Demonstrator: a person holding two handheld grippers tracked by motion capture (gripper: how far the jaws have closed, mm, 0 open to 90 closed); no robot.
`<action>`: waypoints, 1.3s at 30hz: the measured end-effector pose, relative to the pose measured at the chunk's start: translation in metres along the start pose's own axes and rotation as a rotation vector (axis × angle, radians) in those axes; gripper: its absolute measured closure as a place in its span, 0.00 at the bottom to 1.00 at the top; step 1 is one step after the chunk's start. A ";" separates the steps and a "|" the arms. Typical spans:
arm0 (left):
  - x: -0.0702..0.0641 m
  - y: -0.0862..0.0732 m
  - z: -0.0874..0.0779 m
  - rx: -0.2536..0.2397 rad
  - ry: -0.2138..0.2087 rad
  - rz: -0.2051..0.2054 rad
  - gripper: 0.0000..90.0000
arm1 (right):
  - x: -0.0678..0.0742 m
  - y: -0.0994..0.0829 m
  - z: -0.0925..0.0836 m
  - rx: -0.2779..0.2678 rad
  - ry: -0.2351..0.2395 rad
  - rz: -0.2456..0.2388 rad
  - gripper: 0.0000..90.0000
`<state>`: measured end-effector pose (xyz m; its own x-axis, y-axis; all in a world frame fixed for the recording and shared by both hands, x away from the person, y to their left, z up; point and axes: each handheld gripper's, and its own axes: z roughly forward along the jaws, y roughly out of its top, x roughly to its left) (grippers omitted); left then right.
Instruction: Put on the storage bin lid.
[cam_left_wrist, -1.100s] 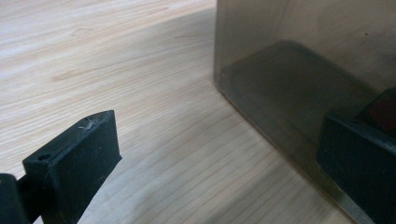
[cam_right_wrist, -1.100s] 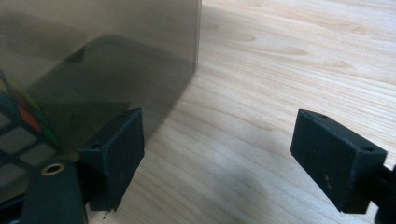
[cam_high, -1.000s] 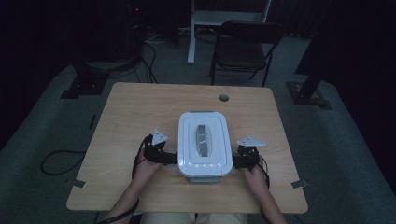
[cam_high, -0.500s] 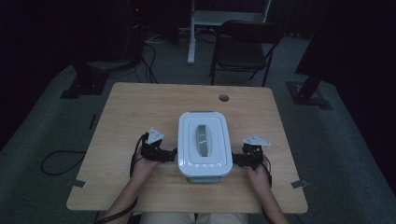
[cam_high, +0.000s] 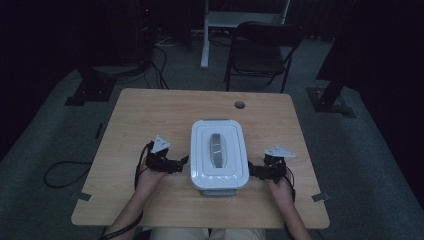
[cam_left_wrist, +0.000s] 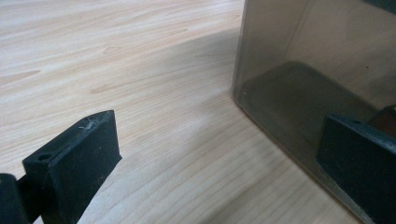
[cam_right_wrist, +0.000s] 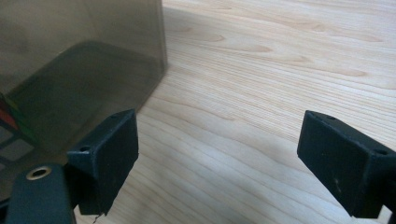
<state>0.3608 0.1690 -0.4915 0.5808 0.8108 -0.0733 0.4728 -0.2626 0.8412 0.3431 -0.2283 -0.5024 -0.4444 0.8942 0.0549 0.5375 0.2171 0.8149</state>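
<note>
A storage box with a white lid and grey handle (cam_high: 218, 152) stands on the wooden table (cam_high: 165, 112), toward the person's side. Its translucent smoky wall (cam_left_wrist: 308, 70) rises at the right of the left gripper view and, as the same kind of wall (cam_right_wrist: 79, 60), at the left of the right gripper view. My left gripper (cam_high: 179, 164) is open just off the box's left side, with nothing between its jaws. My right gripper (cam_high: 253, 171) is open just off the box's right side, holding nothing. Something coloured (cam_right_wrist: 11, 123) shows dimly through the wall.
A round cable hole (cam_high: 239, 105) sits near the table's far edge. A dark folding chair (cam_high: 262, 47) stands beyond the table. Tape tabs (cam_high: 320, 197) mark the near corners. Bare wood lies to the left and right of the box.
Both grippers have shifted slightly toward the person along the sides of the box. The box has not moved.
</note>
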 end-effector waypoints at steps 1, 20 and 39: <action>0.004 -0.001 -0.003 0.005 0.006 -0.009 0.01 | -0.002 -0.001 -0.002 -0.001 -0.003 0.000 0.14; 0.042 -0.025 -0.034 0.030 0.120 -0.075 0.01 | -0.030 -0.026 -0.032 -0.012 -0.062 0.076 0.15; 0.086 -0.064 -0.085 0.055 0.240 -0.224 0.01 | -0.056 -0.047 -0.055 0.026 -0.186 0.117 0.14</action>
<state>0.3238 0.2998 -0.5058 0.2884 0.9500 -0.1195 0.6100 -0.0861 0.7877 0.3031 -0.3098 -0.5121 -0.2394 0.9702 0.0385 0.5968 0.1157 0.7940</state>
